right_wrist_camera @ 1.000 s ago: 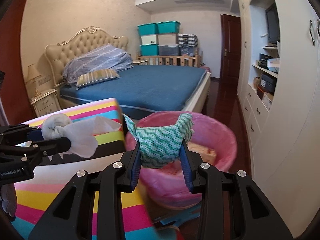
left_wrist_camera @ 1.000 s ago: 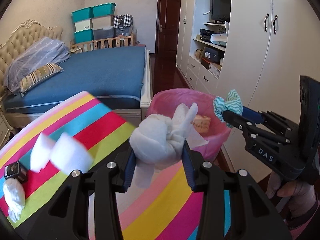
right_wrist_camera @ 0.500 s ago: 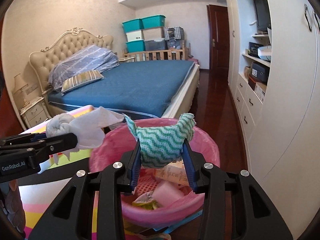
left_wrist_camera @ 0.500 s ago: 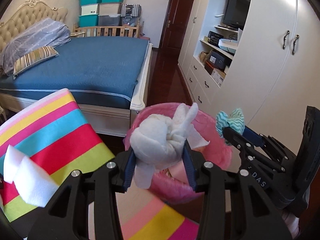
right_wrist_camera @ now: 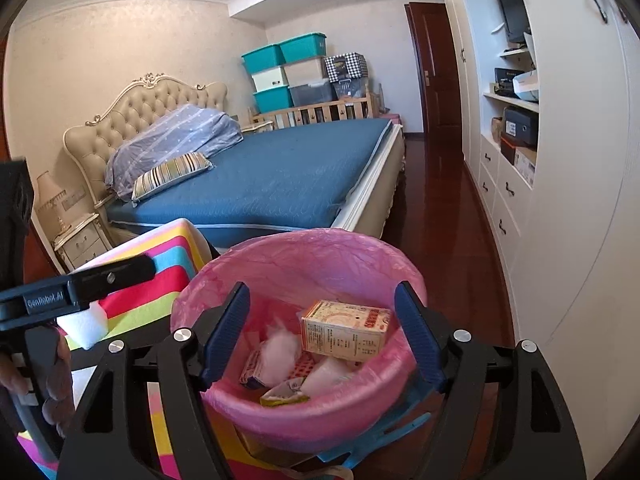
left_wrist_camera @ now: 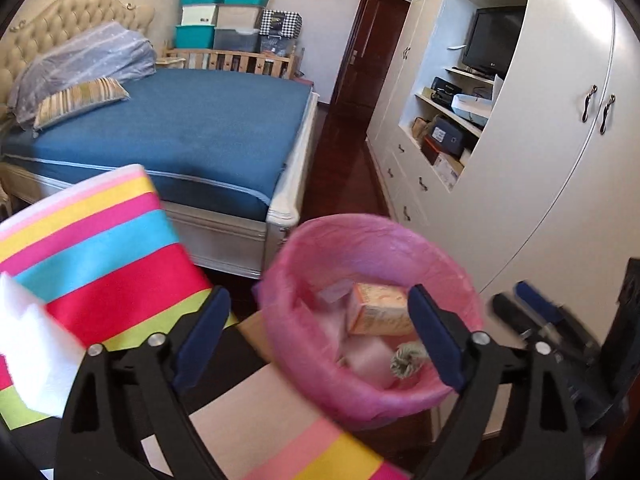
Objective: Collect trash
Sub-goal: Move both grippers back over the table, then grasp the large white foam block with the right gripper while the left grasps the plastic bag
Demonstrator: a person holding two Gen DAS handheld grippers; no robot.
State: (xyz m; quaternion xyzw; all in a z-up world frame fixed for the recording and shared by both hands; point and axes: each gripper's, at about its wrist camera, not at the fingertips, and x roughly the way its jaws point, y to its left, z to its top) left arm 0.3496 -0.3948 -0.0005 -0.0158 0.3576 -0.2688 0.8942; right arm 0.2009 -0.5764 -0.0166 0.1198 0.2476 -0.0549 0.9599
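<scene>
currently both tongs stand over the pink-lined bin (right_wrist_camera: pixel 304 412). left gripper (left_wrist_camera: pixel 320 344): jaws spread wide, nothing between them. right gripper (right_wrist_camera: pixel 320 336): jaws spread wide too, empty. in the left wrist view the right gripper shows at the far side as a motion-blurred shape, just beside the bin's rim.

trash in the bin: an orange carton (right_wrist_camera: pixel 346 334) lying on top, white wads (right_wrist_camera: pixel 280 354), small wrappers, and a greenish bundle (left_wrist_camera: pixel 406 364) low against the near wall. more to collect: white foam pieces (left_wrist_camera: pixel 28 352) lie on the striped cloth (left_wrist_camera: pixel 108 260) of the table, beside the bin.

risks, as i judge them:
- the bin sits close against the table edge, and both tools hang right over it. a sideways swing toward the foam could clip the rim and tip it, spilling the load onto the wood floor (right_wrist_camera: pixel 448 240).
- the liner is thin plastic draped over the rim; a fingertip could snag and drag it off.
- foam is light and squashy; a hard pinch may tear it, a soft one may let it drop short of the bin.
- two tools in one tight spot: they could knock each other.
</scene>
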